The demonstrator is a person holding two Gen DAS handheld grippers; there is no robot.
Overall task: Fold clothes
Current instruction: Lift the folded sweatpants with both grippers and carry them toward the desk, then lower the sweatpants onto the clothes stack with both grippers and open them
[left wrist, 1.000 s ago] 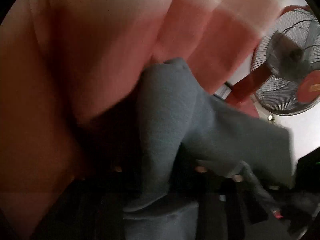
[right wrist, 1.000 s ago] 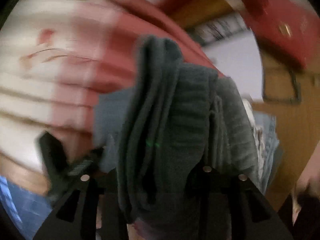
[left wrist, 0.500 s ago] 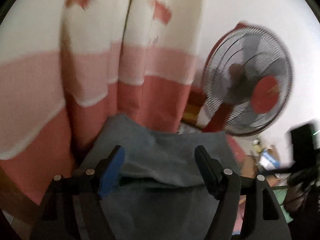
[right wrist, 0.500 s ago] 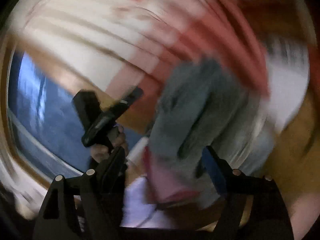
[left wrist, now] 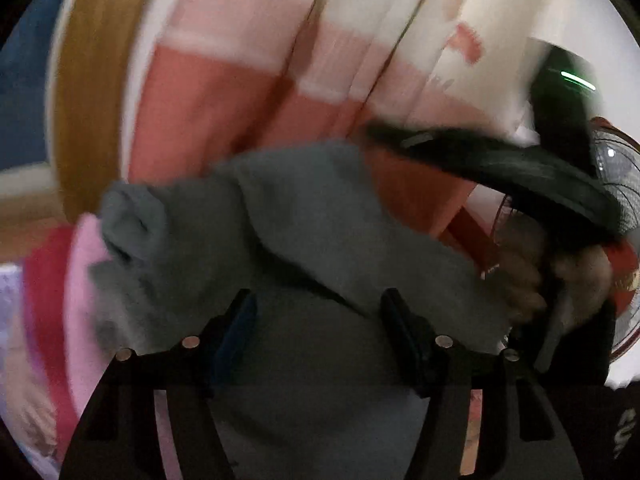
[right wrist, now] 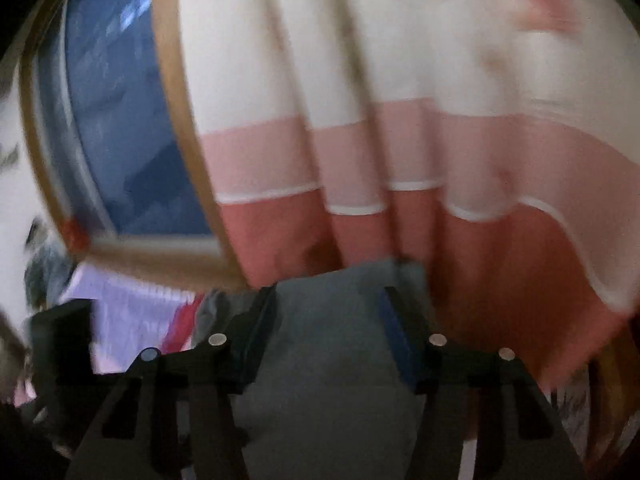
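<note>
A grey knit garment (left wrist: 304,232) lies bunched in front of my left gripper (left wrist: 316,316). The jaws are spread wide and the cloth passes between and under them. In the right wrist view the same grey garment (right wrist: 332,360) fills the gap of my right gripper (right wrist: 328,312), whose jaws are also wide apart around it. The right gripper body and the hand (left wrist: 520,280) that holds it show at the right of the left wrist view. Both views are blurred.
A curtain (right wrist: 400,152) striped cream, pink and red hangs behind. A wooden window frame (right wrist: 176,120) stands at its left. Pink and lilac cloth (left wrist: 76,304) lies at the left. A fan (left wrist: 616,184) stands at the far right.
Both grippers have opened from a grip on the grey garment. Both cameras have swung left and level, and the fan has moved to the right edge.
</note>
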